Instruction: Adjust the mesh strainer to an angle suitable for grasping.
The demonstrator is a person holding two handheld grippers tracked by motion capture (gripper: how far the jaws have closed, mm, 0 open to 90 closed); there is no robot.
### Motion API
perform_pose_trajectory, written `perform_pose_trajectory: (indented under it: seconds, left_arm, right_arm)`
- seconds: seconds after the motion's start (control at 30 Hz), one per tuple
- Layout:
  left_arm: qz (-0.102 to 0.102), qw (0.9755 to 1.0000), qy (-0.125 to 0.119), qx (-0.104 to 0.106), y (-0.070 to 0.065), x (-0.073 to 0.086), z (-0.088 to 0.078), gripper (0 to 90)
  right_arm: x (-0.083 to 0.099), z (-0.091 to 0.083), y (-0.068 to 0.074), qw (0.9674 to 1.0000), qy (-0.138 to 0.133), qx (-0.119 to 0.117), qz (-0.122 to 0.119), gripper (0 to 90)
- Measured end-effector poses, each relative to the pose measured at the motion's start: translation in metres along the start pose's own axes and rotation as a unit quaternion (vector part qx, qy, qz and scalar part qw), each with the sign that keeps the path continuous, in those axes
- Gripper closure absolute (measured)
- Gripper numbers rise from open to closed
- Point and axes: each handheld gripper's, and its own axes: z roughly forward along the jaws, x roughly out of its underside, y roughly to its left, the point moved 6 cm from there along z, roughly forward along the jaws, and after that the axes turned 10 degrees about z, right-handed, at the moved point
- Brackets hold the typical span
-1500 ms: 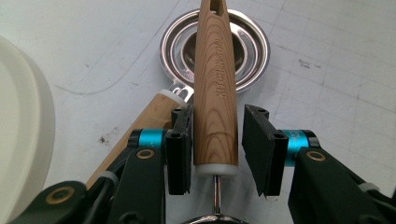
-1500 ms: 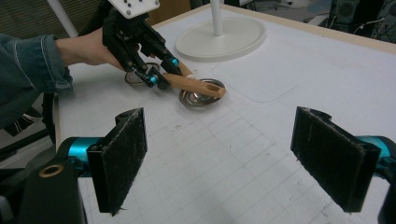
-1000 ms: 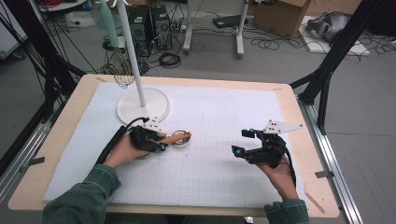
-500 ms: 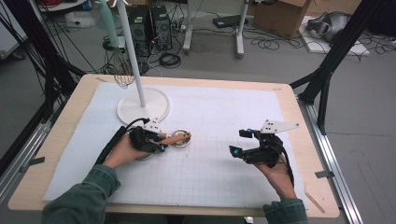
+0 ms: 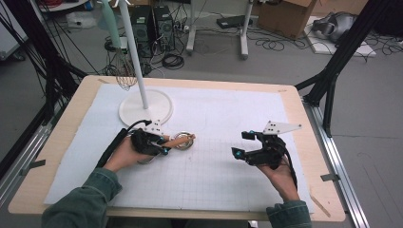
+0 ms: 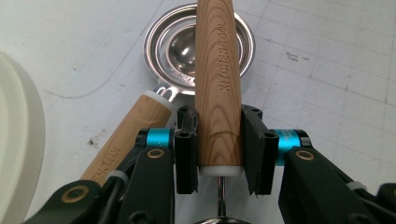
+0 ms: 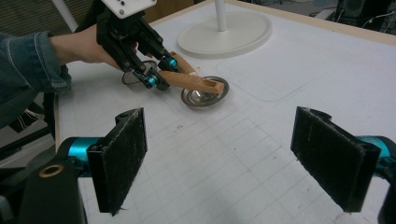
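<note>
My left gripper [image 5: 164,144] is shut on a wooden handle [image 6: 217,70] marked "kitchen tool", its pads pressing both sides near the white-capped end. The handle sticks out forward over a small steel measuring cup [image 6: 173,45] that lies on the mat. The cup's own wooden handle [image 6: 135,125] lies flat beside my left jaw. In the right gripper view, the left gripper [image 7: 156,77], the held handle [image 7: 196,83] and the steel cup [image 7: 205,95] appear farther off. My right gripper [image 7: 224,135] stands open over the gridded mat with nothing between its pads, to the right of the cup [image 5: 183,144].
A white round stand base [image 5: 145,107] with an upright pole sits behind the left hand, with a wire utensil [image 5: 124,76] hanging beside the pole. A white gridded mat [image 5: 228,114] covers most of the wooden table. Cables and boxes lie on the floor beyond.
</note>
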Motion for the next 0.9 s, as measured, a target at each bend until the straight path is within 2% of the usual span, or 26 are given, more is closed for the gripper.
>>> perform_pose_trajectory:
  seconds: [0.77, 0.9]
  left_arm:
    - [-0.001, 0.9995, -0.032, -0.003, -0.003, -0.008, -0.020, 68.8]
    - [0.005, 0.9994, -0.035, -0.003, -0.006, -0.010, -0.024, 68.8]
  right_arm:
    - [-0.004, 0.016, 0.005, 0.9998, 0.001, -0.017, 0.005, 17.4]
    - [-0.005, 0.021, 0.007, 0.9998, 0.002, -0.021, 0.008, 17.3]
